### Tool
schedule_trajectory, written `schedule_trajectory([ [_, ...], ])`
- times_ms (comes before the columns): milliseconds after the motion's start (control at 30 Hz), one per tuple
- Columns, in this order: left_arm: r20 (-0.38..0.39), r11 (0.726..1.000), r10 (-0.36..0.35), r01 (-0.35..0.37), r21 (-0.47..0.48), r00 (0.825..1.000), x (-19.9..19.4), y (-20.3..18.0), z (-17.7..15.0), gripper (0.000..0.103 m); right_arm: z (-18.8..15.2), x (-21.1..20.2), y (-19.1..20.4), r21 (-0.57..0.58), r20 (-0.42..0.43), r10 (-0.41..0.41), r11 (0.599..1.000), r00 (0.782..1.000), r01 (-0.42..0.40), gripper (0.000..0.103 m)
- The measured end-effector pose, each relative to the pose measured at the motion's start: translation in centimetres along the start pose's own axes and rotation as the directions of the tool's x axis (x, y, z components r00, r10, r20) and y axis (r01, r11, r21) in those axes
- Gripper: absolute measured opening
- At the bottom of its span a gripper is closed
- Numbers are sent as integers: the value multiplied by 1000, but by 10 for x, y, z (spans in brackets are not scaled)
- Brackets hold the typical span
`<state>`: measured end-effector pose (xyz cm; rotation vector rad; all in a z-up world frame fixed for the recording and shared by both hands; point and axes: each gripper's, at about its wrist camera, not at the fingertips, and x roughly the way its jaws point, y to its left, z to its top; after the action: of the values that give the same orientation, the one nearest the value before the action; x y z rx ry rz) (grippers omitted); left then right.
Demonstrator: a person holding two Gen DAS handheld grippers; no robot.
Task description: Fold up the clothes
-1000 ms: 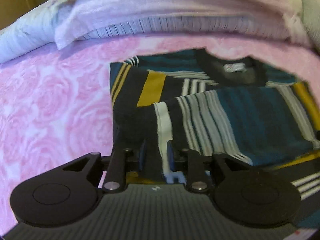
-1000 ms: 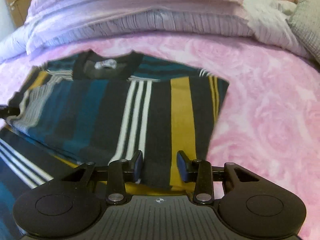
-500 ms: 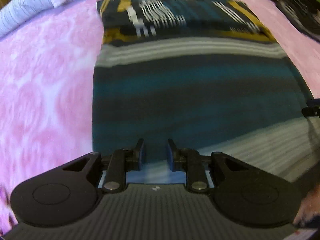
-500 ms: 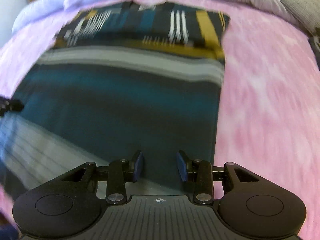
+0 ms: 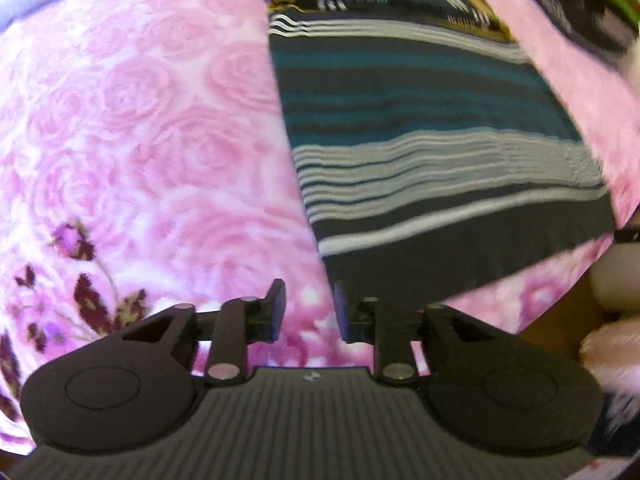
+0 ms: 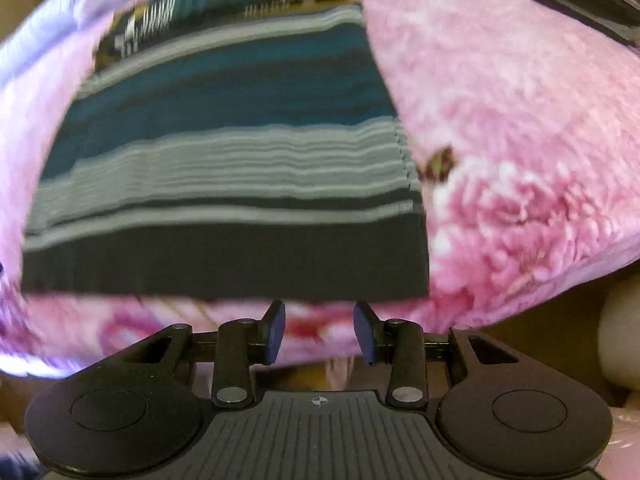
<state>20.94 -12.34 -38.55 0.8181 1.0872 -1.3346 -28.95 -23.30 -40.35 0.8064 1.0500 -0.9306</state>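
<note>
A striped shirt (image 5: 432,128) in black, teal, grey-white and mustard lies flat on a pink rose-patterned blanket (image 5: 132,128), its sleeves folded in at the far end. In the right wrist view the same shirt (image 6: 232,168) fills the middle, its black hem nearest me. My left gripper (image 5: 306,310) is open just off the hem's left corner, nothing between its fingers. My right gripper (image 6: 320,330) is open just short of the hem near its right corner, also empty. Both views are motion-blurred.
The blanket (image 6: 520,128) covers a bed whose near edge falls away under both grippers. Dark and green items (image 5: 580,4) lie at the far right of the bed. A pale lilac pillow edge (image 6: 48,32) shows at the upper left.
Both grippers have pulled back from the folded sleeves at the collar end down the shirt to its bottom hem. Both stayed open; the shirt has not moved.
</note>
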Motion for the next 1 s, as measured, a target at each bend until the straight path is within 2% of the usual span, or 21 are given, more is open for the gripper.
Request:
schedule_trajectory([
  [67, -2, 996, -61, 61, -62, 998, 8, 9, 7, 26, 12, -2, -4, 28, 32, 3, 1000, 999, -4, 38],
  [167, -19, 968, -183, 176, -180, 983, 30, 21, 14, 27, 31, 3, -25, 87, 64, 22, 996, 998, -28, 45],
  [300, -17, 931, -240, 225, -286, 971, 56, 33, 9, 28, 42, 9, -58, 162, 132, 47, 984, 990, -69, 50],
  [467, 47, 875, -323, 317, -365, 945, 62, 48, 5, 29, 49, 31, -97, 264, 104, 175, 944, 979, -197, 52],
  [600, 85, 853, -383, 387, -350, 920, 73, 54, 17, 29, 48, 42, -120, 328, 141, 302, 884, 943, -332, 52],
  [700, 119, 832, -424, 438, -342, 898, 85, 57, 30, 29, 61, 50, -132, 337, 185, 379, 842, 907, -421, 52],
  [800, 140, 811, -455, 474, -344, 879, 96, 56, 41, 29, 81, 63, -135, 312, 188, 439, 821, 879, -477, 52],
  [900, 139, 804, -476, 494, -331, 869, 93, 54, 34, 28, 87, 67, -137, 277, 164, 499, 804, 851, -526, 51],
  [1000, 106, 792, -505, 509, -337, 857, 86, 49, 12, 26, 74, 67, -143, 272, 114, 561, 776, 820, -569, 44],
])
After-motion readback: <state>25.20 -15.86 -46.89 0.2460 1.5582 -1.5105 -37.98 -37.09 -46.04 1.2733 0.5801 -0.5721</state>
